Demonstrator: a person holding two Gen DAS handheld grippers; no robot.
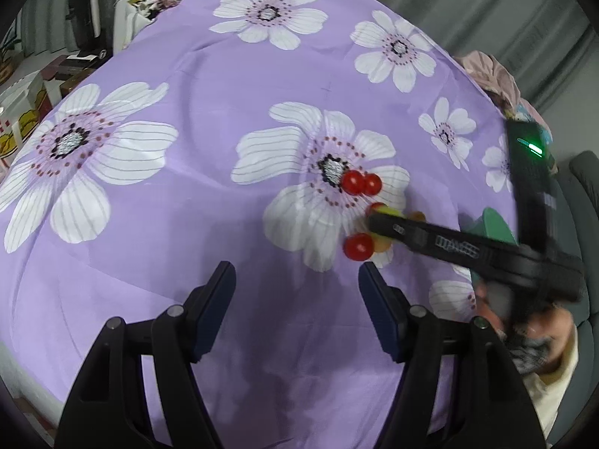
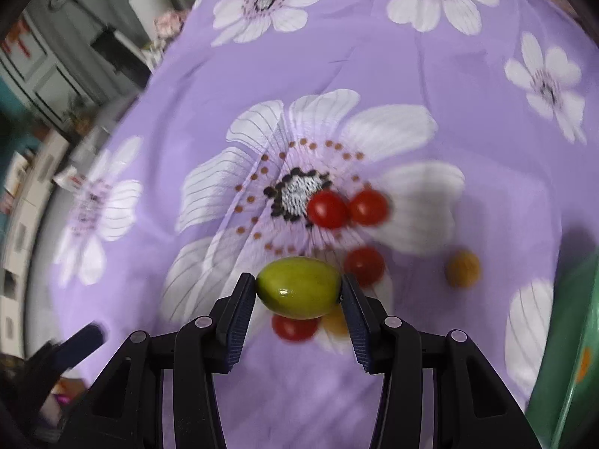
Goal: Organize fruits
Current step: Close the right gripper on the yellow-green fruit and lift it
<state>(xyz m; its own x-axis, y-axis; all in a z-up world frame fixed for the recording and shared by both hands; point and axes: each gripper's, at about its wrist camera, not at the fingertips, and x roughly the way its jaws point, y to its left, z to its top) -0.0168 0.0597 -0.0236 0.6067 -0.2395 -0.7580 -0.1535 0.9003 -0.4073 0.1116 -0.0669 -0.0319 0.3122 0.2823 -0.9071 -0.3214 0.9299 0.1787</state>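
1. Low in the centre of the right wrist view, the right gripper [image 2: 298,293] pinches a green oval fruit [image 2: 298,287] between its two pads, one pad against each end.
2. Just above it, two red cherry tomatoes [image 2: 328,209] sit touching each other on the dark middle of a white flower printed on the purple cloth [image 2: 187,93].
3. A third red tomato [image 2: 364,265] lies just right of the green fruit, and a yellow-orange one [image 2: 462,268] lies further right, apart from the rest.
4. Below the held fruit, another red tomato [image 2: 294,328] and a yellow one [image 2: 336,322] are partly hidden.
5. At the right edge, a green container [image 2: 569,355] shows only in part.
6. At the bottom of the left wrist view, the left gripper [image 1: 295,280] is spread wide over bare cloth, holding nothing.
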